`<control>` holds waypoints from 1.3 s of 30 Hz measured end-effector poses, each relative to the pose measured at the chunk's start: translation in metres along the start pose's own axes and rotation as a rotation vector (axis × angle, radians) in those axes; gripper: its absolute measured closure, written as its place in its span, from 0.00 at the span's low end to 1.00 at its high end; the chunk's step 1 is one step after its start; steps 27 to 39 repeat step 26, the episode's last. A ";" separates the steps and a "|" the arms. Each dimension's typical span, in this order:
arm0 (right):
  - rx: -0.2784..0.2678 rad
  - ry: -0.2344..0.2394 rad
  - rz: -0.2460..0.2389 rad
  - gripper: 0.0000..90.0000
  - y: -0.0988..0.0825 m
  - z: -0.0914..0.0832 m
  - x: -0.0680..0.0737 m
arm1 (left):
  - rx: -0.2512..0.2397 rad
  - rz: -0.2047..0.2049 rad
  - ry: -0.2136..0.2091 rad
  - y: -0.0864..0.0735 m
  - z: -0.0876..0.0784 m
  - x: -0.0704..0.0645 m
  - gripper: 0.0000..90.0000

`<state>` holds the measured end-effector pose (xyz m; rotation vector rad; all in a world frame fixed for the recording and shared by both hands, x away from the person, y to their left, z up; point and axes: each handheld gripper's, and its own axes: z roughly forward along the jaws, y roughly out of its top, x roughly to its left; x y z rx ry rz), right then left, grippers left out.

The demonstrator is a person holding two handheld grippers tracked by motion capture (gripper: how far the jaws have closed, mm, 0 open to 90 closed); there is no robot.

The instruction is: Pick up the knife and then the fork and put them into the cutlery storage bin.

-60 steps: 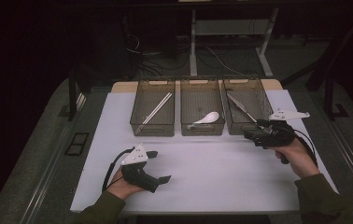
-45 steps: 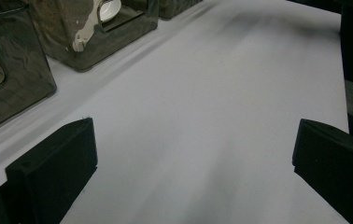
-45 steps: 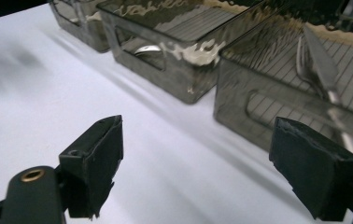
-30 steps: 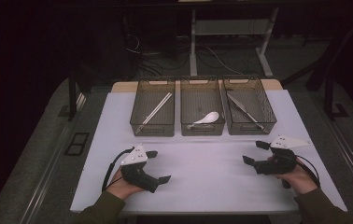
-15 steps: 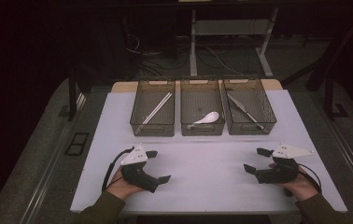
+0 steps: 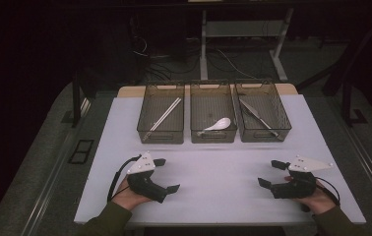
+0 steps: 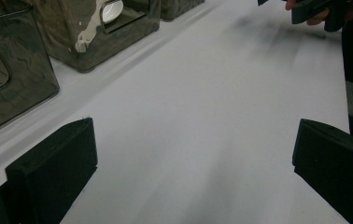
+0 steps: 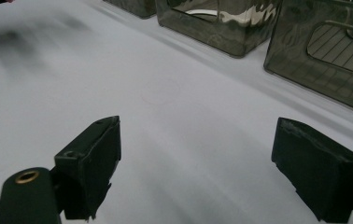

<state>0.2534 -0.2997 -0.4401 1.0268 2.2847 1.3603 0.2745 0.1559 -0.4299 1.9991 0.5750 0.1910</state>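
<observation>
Three bins [image 6: 212,118]: chopsticks [image 6: 163,118], spoon [image 6: 217,125], knife [image 6: 258,116], left claw [image 6: 166,174], right claw [image 6: 271,174] both apart

Right hand-held gripper [image 6: 272,173] position: two seconds ago it was at the right of the frame, just in front of the right-hand bin [image 6: 263,118]; now it sits in the lower right of the frame, well apart from that bin.
Right hand-held gripper path: it came toward the bottom edge step by step across the earlier pictures, over the white surface [image 6: 213,172].
Right hand [image 6: 317,199]: drawn back with it, now close to the bottom right corner.
</observation>
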 end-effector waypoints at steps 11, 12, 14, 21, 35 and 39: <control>0.002 0.002 0.000 0.16 0.000 0.000 0.000 | 0.001 -0.006 0.001 0.000 0.000 0.000 0.00; 0.001 0.000 0.001 0.16 0.000 -0.001 0.000 | 0.001 -0.006 0.001 0.000 0.000 0.000 0.00; 0.001 -0.001 0.004 0.15 0.000 -0.001 0.000 | 0.001 -0.007 0.001 0.000 0.000 0.000 0.00; -0.002 -0.001 0.005 0.14 0.000 -0.001 0.000 | 0.001 -0.008 0.001 0.000 0.000 0.000 0.00; -0.003 -0.001 0.005 0.14 0.000 -0.001 0.000 | 0.001 -0.007 0.001 0.000 0.001 0.000 0.00; -0.003 -0.001 0.005 0.14 0.000 -0.001 0.000 | 0.001 -0.007 0.001 0.000 0.001 0.000 0.00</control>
